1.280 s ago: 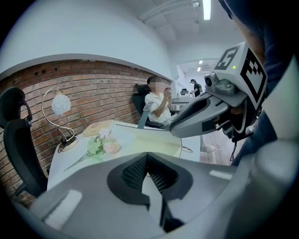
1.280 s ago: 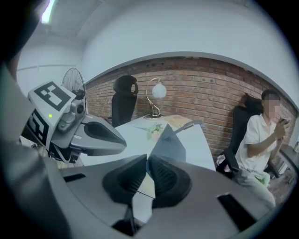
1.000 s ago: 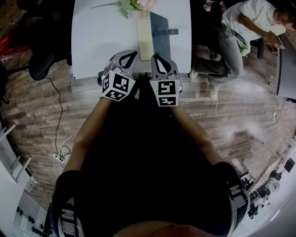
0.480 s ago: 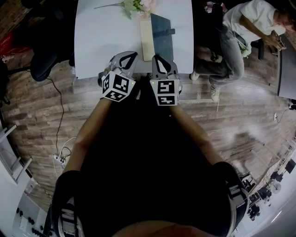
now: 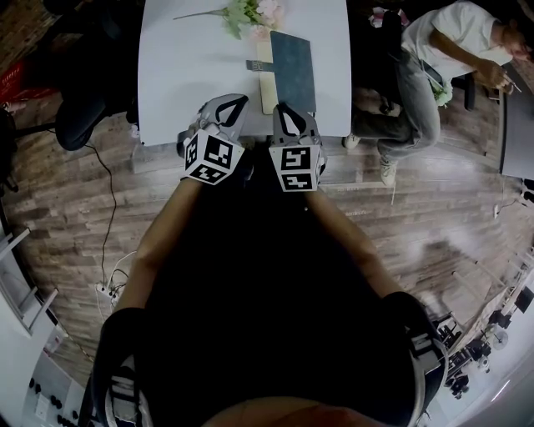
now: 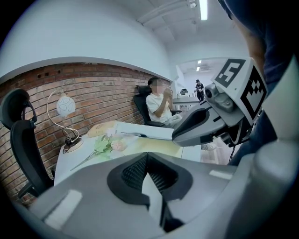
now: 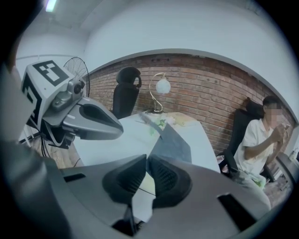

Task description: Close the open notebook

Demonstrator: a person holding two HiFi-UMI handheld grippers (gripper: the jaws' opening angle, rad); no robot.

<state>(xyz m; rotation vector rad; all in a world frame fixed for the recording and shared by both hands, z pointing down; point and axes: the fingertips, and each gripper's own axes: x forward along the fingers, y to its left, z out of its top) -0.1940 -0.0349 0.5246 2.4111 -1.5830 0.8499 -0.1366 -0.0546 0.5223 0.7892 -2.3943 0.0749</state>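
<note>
The notebook lies on the white table (image 5: pixel 192 67) just beyond my grippers. Its dark cover (image 5: pixel 292 67) stands tilted over a cream page (image 5: pixel 268 90), with a thin strap (image 5: pixel 254 64) sticking out to the left. In the right gripper view the cover (image 7: pixel 174 142) rises at a slant in front of the jaws. My left gripper (image 5: pixel 224 107) and right gripper (image 5: pixel 288 113) hang side by side at the table's near edge, both shut and holding nothing. Neither touches the notebook. The left gripper view shows the cream page (image 6: pixel 152 147) past the shut left gripper (image 6: pixel 147 156).
A bunch of pale flowers (image 5: pixel 246 12) lies at the table's far edge. A lamp (image 7: pixel 161 86) and a black chair (image 7: pixel 126 91) stand at the brick wall. A seated person (image 5: pixel 442 50) is to the right of the table. Cables (image 5: pixel 108 275) run over the wood floor.
The dark cover has swung leftwards over the cream page, so less page shows, and its strap now points left instead of right. Both grippers stay at the table's near edge.
</note>
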